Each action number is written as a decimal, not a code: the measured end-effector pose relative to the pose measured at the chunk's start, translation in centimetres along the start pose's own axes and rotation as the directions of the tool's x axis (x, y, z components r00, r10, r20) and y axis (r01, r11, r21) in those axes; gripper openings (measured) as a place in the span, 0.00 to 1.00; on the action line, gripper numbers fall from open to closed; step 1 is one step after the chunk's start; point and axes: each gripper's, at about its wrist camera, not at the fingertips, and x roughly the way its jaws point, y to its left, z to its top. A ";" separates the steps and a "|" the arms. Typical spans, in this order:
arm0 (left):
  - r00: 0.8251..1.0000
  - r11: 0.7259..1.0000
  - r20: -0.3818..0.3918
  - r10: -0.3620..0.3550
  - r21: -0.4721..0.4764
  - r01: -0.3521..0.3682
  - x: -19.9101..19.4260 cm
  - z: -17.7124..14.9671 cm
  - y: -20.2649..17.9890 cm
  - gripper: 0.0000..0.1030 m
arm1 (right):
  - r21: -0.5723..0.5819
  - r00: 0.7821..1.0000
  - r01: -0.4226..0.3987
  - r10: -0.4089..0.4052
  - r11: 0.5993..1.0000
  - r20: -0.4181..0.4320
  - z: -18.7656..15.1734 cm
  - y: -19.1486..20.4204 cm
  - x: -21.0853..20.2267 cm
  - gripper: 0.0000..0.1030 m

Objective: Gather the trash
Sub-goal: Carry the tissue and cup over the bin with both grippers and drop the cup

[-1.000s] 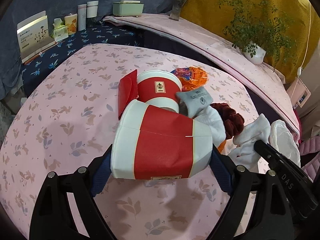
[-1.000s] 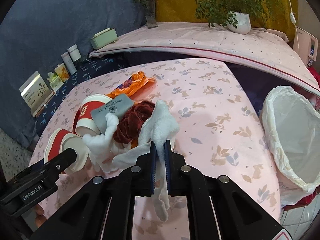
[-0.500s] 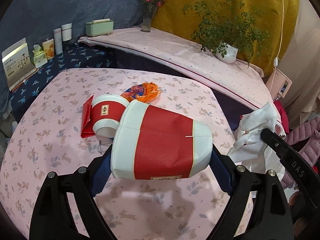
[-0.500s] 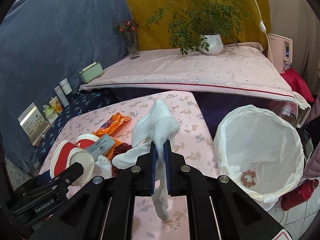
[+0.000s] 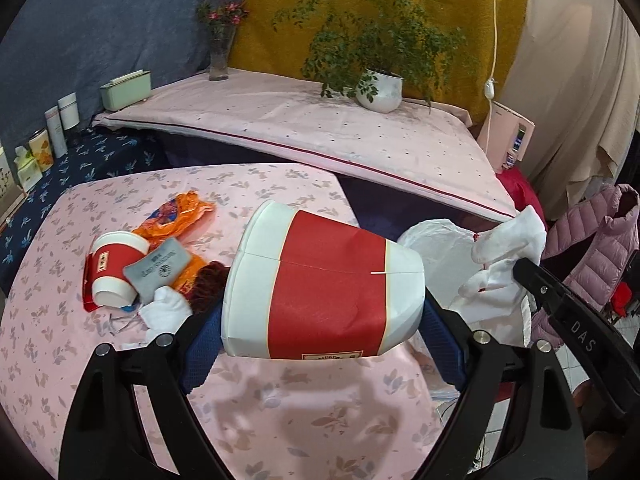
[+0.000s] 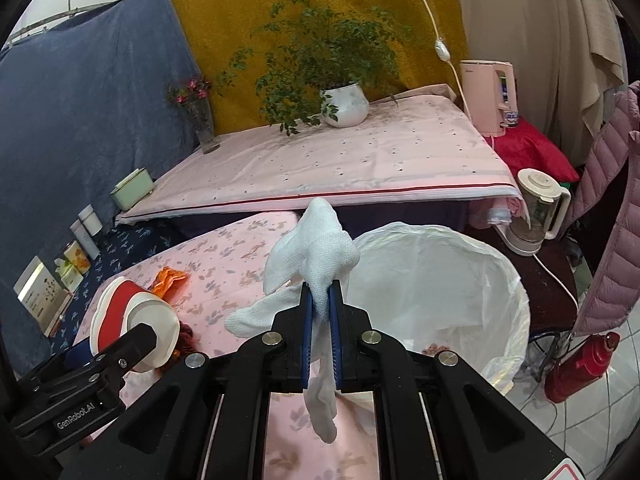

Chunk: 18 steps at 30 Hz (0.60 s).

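Observation:
My left gripper (image 5: 322,316) is shut on a large red and white paper cup (image 5: 324,288), held on its side above the pink floral table (image 5: 120,360). My right gripper (image 6: 320,304) is shut on a white cloth (image 6: 316,244), which hangs just left of the white-lined trash bin (image 6: 440,280). In the left wrist view that cloth (image 5: 504,256) shows at the right, over the bin liner (image 5: 436,240). On the table lie a smaller red cup (image 5: 114,268), a grey pouch (image 5: 158,270), an orange wrapper (image 5: 176,216), a dark red item (image 5: 206,284) and a white tissue (image 5: 164,314).
A raised pink-covered platform (image 6: 340,164) with a potted plant (image 6: 346,104) and a flower vase (image 6: 202,120) stands behind the table. To the right are a blender jug (image 6: 538,208), a red bottle (image 6: 580,364) on the tiled floor and a pink jacket (image 6: 616,216).
Both grippers have lifted off the table and swung right toward the bin, carrying the cup and the cloth. The trash pile now lies further left and behind.

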 end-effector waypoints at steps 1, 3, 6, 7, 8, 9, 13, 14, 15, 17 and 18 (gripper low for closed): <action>1.000 1.000 -0.006 -0.014 0.012 0.014 0.4 0.1 -0.9 0.81 | 0.005 1.000 0.010 -0.010 1.000 0.002 0.1 -0.7 -0.1 0.08; 0.999 0.999 -0.014 -0.044 0.032 0.044 1.0 0.4 -2.6 0.81 | 0.020 1.000 0.028 -0.028 0.999 0.005 0.3 -2.2 -0.2 0.08; 0.996 0.995 -0.027 -0.082 0.062 0.083 2.1 0.7 -5.2 0.81 | 0.043 0.998 0.054 -0.054 0.998 0.010 0.5 -4.5 -0.3 0.08; 0.996 0.993 -0.032 -0.089 0.070 0.091 2.5 0.8 -5.9 0.81 | 0.051 0.998 0.063 -0.064 0.997 0.010 0.6 -5.2 -0.4 0.08; 0.994 0.992 -0.037 -0.099 0.081 0.102 2.9 0.9 -6.7 0.81 | 0.057 0.997 0.072 -0.072 0.996 0.010 0.7 -5.9 -0.3 0.08; 0.993 0.989 -0.043 -0.112 0.091 0.115 3.3 1.0 -7.4 0.81 | 0.064 0.997 0.080 -0.081 0.995 0.009 0.7 -6.7 -0.3 0.08; 0.988 0.982 -0.052 -0.148 0.110 0.153 4.8 1.3 -9.9 0.82 | 0.093 0.994 0.109 -0.110 0.990 0.004 0.9 -9.1 -0.1 0.08; 0.986 0.980 -0.057 -0.156 0.115 0.162 5.2 1.4 -10.4 0.82 | 0.097 0.993 0.115 -0.116 0.989 0.002 0.9 -9.7 0.0 0.08; 0.985 0.978 -0.062 -0.162 0.121 0.168 5.7 1.5 -10.9 0.82 | 0.102 0.992 0.122 -0.123 0.987 0.000 0.9 -10.2 0.2 0.08; 0.986 0.977 -0.055 -0.158 0.136 0.165 6.5 1.6 -11.9 0.83 | 0.110 0.991 0.132 -0.133 0.985 -0.006 0.9 -10.9 0.5 0.08; 0.987 0.976 -0.053 -0.155 0.143 0.161 6.7 1.7 -12.2 0.87 | 0.114 0.991 0.137 -0.137 0.984 -0.009 0.9 -11.3 0.7 0.08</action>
